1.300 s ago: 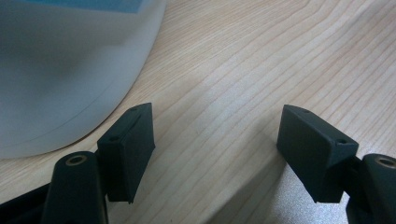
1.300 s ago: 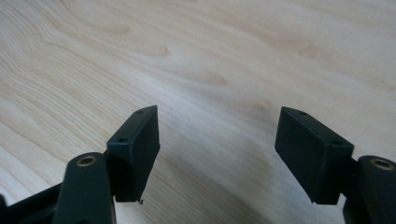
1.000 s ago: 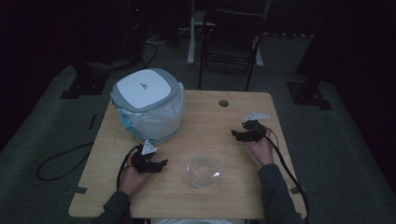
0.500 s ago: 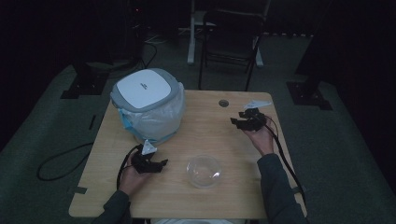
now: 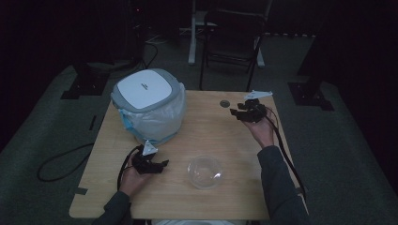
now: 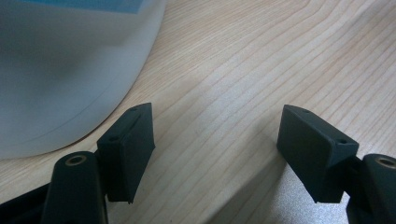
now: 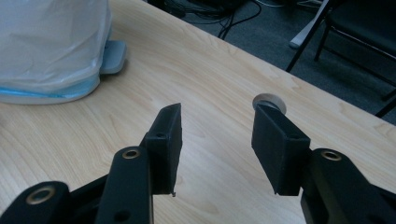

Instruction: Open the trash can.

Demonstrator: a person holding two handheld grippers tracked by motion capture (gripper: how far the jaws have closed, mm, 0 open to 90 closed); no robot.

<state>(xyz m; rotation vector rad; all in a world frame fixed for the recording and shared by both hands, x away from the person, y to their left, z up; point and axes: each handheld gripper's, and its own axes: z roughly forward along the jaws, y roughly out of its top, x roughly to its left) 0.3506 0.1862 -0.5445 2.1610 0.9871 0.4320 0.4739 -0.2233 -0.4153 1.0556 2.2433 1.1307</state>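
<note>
I'm watching the wooden table from the high view. My left gripper is sitting near the table's front-left part, jaws spread wide and gripping nothing, bare wood grain running between them in the left gripper view. Just off its left jaw, the white curved base of the lidded bin is looming, close beside but not touching. That bin, wrapped in a clear plastic liner with a white-and-grey lid, is standing toward the table's back-left corner. My right gripper is hovering by the back-right corner, jaws parted and empty, the round cable grommet peeking just past its right jaw. A clear glass bowl is resting near the front edge, between my two hands.
</note>
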